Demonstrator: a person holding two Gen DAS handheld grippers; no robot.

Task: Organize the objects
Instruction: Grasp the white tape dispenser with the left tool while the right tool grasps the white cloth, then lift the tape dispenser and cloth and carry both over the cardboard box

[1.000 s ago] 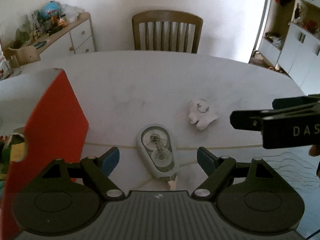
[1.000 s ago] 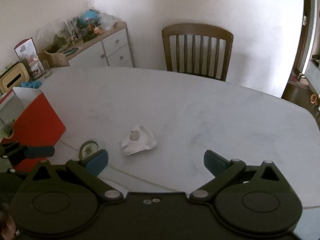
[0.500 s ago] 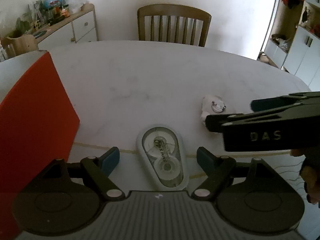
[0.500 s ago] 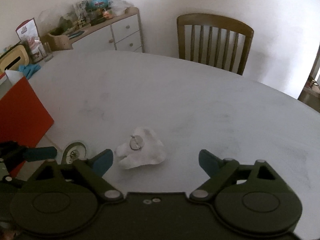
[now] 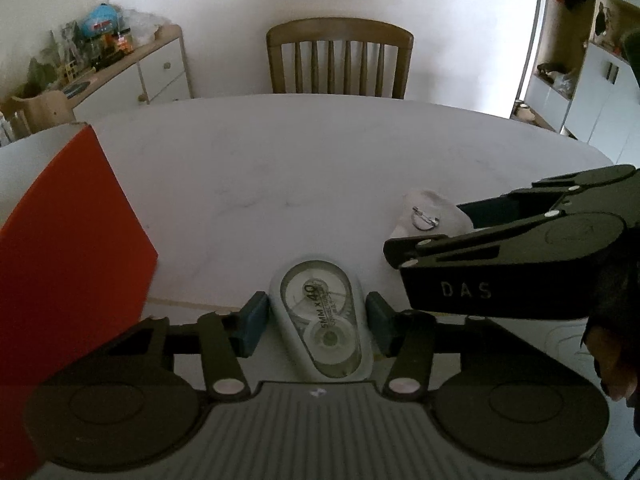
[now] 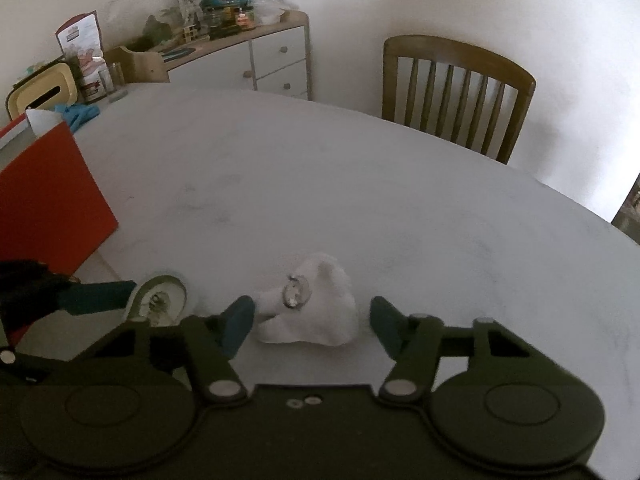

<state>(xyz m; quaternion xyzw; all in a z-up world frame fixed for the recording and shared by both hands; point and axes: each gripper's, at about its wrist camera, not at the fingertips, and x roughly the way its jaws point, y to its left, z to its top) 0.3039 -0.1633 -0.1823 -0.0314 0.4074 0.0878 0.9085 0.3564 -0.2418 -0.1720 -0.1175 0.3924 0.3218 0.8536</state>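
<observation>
A grey correction tape dispenser (image 5: 320, 320) lies flat on the white table (image 5: 280, 184), between the fingers of my left gripper (image 5: 315, 322). That gripper's jaws are closing and the blue pads (image 5: 252, 324) meet the dispenser's sides. Just to its right lies a crumpled white cloth piece (image 6: 316, 308) with a metal pin (image 6: 294, 292) on top. My right gripper (image 6: 311, 326) straddles the cloth with its jaws closing. Its left pad reaches the cloth's edge and the right pad stands off. In the right wrist view the dispenser (image 6: 160, 300) shows beside a left finger (image 6: 96, 302).
A red box (image 5: 68, 264) stands on the table at the left, close to the left gripper. A wooden chair (image 5: 340, 60) is at the far side and a cluttered sideboard (image 6: 240, 52) stands against the wall. A hand (image 5: 612, 360) holds the right gripper's black frame (image 5: 500, 264).
Both pairs of jaws have narrowed from wide. The right gripper came down and closer over the white cloth. The left gripper stayed over the dispenser.
</observation>
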